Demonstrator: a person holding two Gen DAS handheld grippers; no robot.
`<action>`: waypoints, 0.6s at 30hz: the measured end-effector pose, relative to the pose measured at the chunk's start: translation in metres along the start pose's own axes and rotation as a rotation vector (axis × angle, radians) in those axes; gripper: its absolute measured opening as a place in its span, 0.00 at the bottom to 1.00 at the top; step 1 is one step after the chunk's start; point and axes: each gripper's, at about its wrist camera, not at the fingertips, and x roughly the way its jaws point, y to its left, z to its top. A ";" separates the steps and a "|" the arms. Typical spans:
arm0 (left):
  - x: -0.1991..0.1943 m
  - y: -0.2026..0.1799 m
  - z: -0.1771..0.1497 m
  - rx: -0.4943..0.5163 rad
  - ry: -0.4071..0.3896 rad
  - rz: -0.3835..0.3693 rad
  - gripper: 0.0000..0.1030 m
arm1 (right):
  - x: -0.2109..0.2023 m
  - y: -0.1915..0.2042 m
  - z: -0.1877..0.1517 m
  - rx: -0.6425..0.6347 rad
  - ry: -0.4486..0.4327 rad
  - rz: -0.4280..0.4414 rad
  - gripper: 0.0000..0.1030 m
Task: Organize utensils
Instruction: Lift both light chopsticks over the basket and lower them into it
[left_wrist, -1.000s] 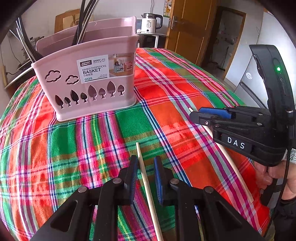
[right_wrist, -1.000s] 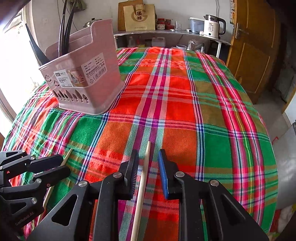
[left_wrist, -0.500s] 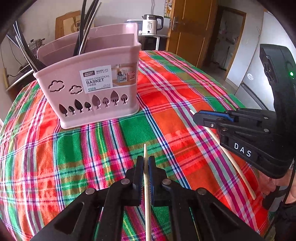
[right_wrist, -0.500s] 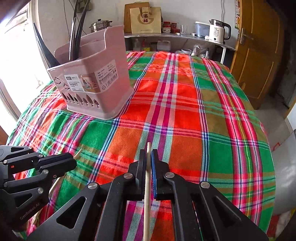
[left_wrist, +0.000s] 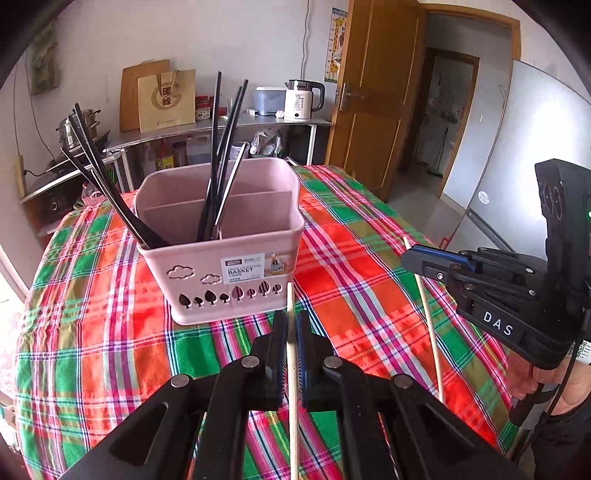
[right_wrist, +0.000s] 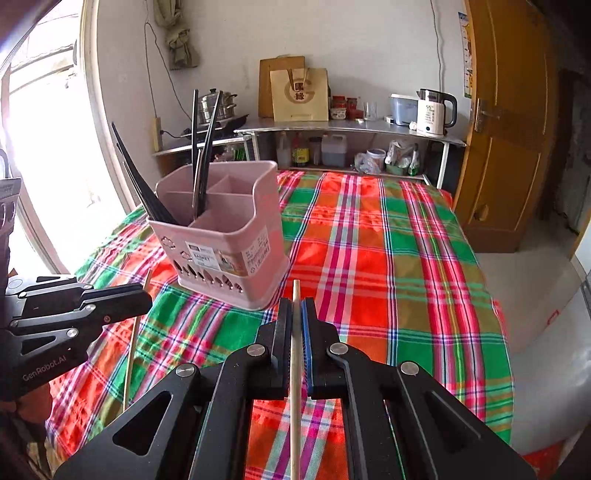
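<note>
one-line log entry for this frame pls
left gripper: shut on chopstick | right gripper: shut on chopstick | basket: upright on cloth, black utensils inside | both sticks outside basket

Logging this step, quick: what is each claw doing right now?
Left claw: shut on a wooden chopstick.
Right claw: shut on another wooden chopstick.

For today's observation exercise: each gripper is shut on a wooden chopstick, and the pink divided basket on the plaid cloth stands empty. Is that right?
Not quite. The pink divided basket is not empty: the left wrist view shows black chopsticks standing in it. The rest holds: the left gripper is shut on one wooden chopstick, the right gripper on another, above the plaid cloth.
</note>
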 end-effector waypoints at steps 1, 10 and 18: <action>-0.004 0.002 0.002 -0.002 -0.009 0.001 0.05 | -0.004 0.001 0.003 -0.003 -0.011 0.001 0.05; -0.042 0.013 0.009 -0.011 -0.077 -0.001 0.05 | -0.033 0.017 0.014 -0.025 -0.080 0.015 0.05; -0.067 0.019 0.004 -0.020 -0.106 -0.005 0.05 | -0.049 0.027 0.015 -0.037 -0.107 0.028 0.05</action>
